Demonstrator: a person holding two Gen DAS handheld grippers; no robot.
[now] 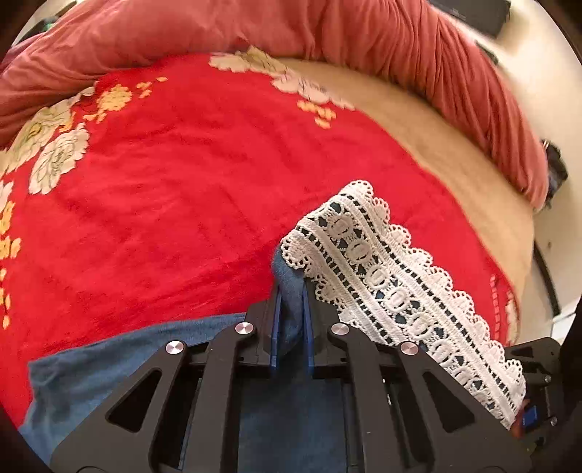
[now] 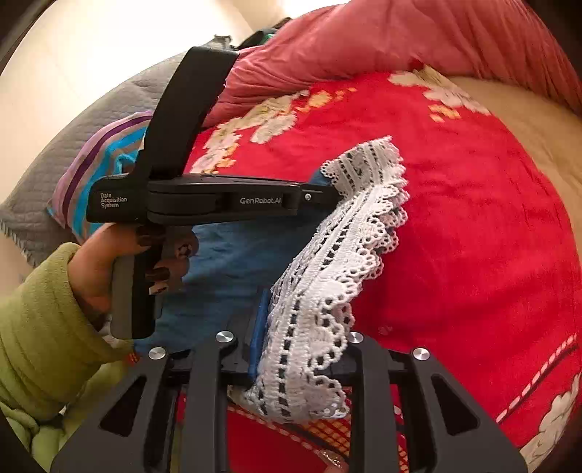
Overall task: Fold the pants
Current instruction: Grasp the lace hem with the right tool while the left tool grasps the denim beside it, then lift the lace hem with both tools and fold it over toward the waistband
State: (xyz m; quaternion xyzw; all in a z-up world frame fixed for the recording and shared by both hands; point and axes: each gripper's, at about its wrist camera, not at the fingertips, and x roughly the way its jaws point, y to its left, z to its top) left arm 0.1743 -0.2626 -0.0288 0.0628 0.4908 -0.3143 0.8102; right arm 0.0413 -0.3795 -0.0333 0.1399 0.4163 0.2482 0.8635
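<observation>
Spread across the bed: a red flowered blanket [image 1: 182, 174], a pink duvet [image 1: 363, 32] bunched along its far edge. Lying over the blanket, blue pants [image 1: 83, 367], their white lace hem [image 1: 382, 276] lifted clear. Left tongs [image 1: 291, 309] pinching blue cloth beside the lace; right tongs [image 2: 302, 349] clamped on the lace itself.

both black two-finger grippers are clamped: left gripper [image 1: 291, 320] pinches blue denim, right gripper [image 2: 302, 349] grips the white lace hem. left hand [image 2: 109, 269], green sleeve [image 2: 40, 327], wraps its handle.
</observation>
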